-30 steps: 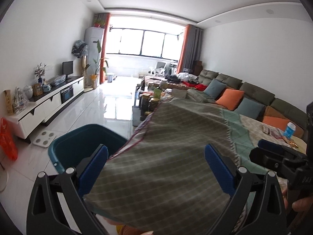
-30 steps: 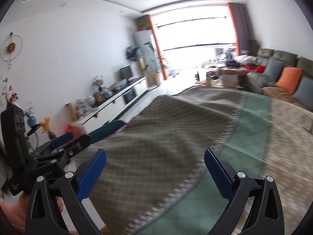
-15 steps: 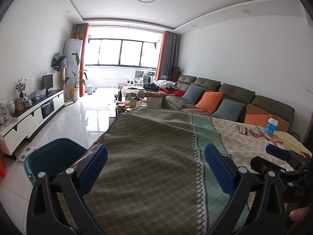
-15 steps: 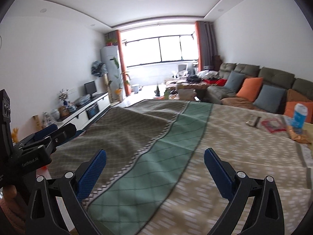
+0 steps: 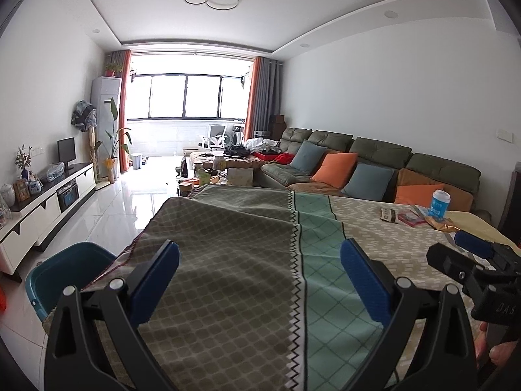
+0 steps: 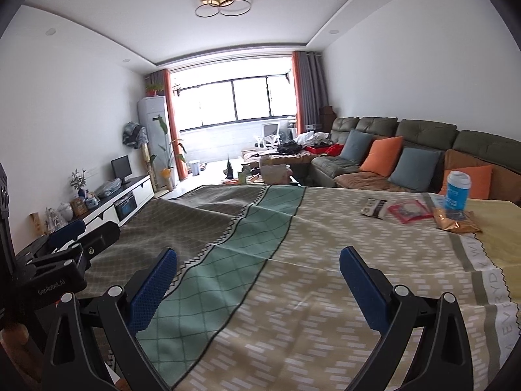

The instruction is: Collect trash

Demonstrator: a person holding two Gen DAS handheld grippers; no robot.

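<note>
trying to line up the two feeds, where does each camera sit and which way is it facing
Left wrist: on the left gripper, facing along the covered table to the window; the right gripper and fingers of a hand show at right.
Right wrist: on the right gripper, facing the same way; the left gripper shows at left.
Shared: table, blue cup, wrappers, sofa.
</note>
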